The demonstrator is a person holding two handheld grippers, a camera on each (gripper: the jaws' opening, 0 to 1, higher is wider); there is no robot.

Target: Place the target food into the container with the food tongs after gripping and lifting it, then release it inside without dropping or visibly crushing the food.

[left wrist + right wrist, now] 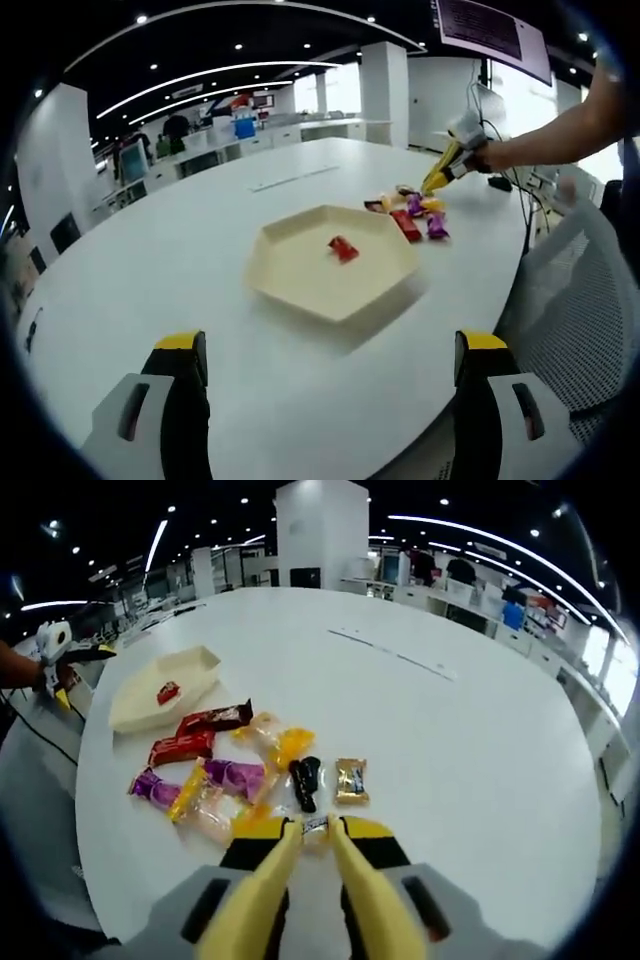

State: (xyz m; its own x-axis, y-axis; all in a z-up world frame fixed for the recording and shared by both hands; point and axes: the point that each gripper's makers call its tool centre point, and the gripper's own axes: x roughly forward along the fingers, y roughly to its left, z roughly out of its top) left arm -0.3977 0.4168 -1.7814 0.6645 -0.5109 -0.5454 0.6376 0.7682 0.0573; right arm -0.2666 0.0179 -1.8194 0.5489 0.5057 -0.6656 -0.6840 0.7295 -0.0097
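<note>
A cream hexagonal tray sits mid-table with one red wrapped candy inside. My left gripper hangs open in front of it, its jaws wide apart and holding nothing. My right gripper is shut on yellow food tongs. The tong tips pinch a small pale wrapped candy at the near edge of a candy pile. In the left gripper view the right gripper and its tongs reach down to the candy pile just beyond the tray.
The pile holds several wrapped sweets: red bars, purple ones, a black one, a gold one. The tray lies left of them. A mesh chair stands at the table's right edge. Office desks line the background.
</note>
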